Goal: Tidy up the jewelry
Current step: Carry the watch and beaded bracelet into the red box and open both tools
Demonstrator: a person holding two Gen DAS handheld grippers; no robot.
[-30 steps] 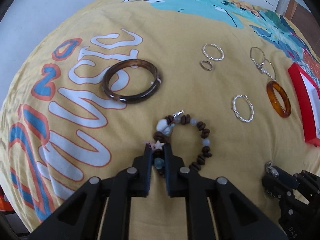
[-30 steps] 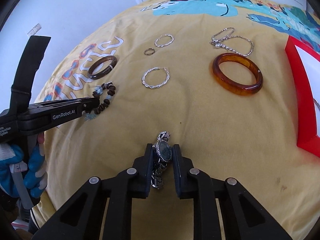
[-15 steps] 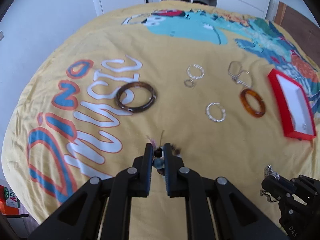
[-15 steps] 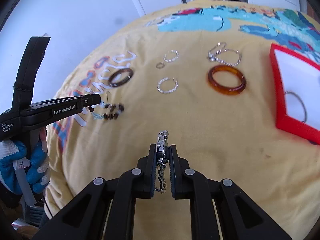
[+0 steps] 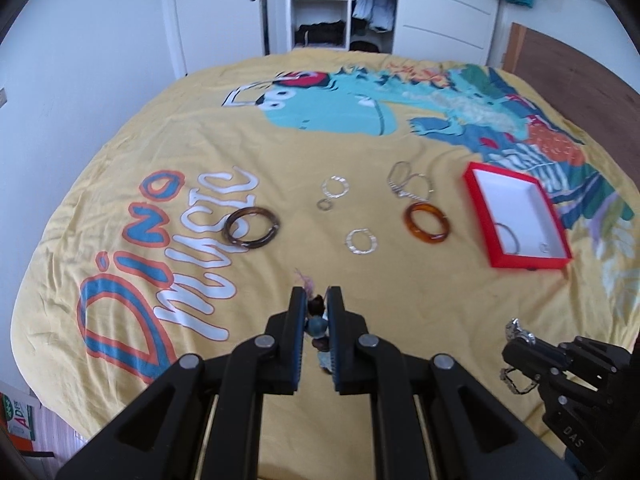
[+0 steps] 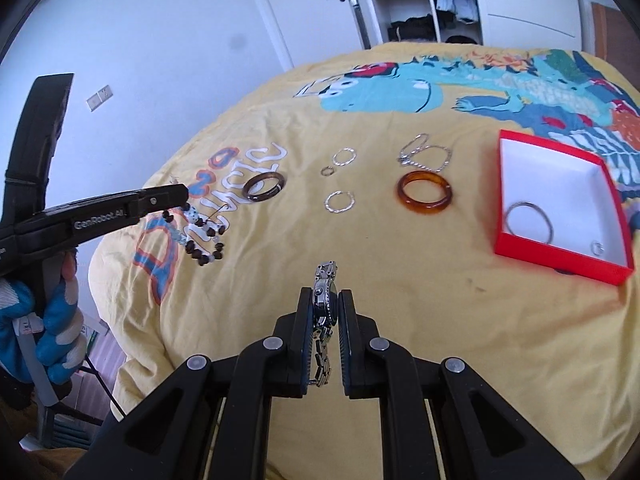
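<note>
My left gripper (image 5: 318, 300) is shut on a beaded bracelet (image 5: 317, 322) of brown and pale blue beads, held high above the bed; the bracelet hangs from it in the right wrist view (image 6: 200, 236). My right gripper (image 6: 325, 300) is shut on a silver wristwatch (image 6: 325, 300), also lifted; the watch shows in the left wrist view (image 5: 516, 330). A red box (image 6: 556, 258) with a white inside lies to the right and holds a thin silver bangle (image 6: 528, 222) and a small ring (image 6: 597, 247).
On the yellow bedspread (image 5: 200, 120) lie a dark brown bangle (image 5: 251, 227), an amber bangle (image 5: 427, 223), two twisted silver hoops (image 5: 361, 241) (image 5: 336, 187), a small ring (image 5: 324, 205) and a silver chain (image 5: 408, 182). A wardrobe and door stand behind.
Both grippers have risen well above the bed, the left lifting the beaded bracelet off the cover and the right lifting the watch. The red box has come fully into view.
</note>
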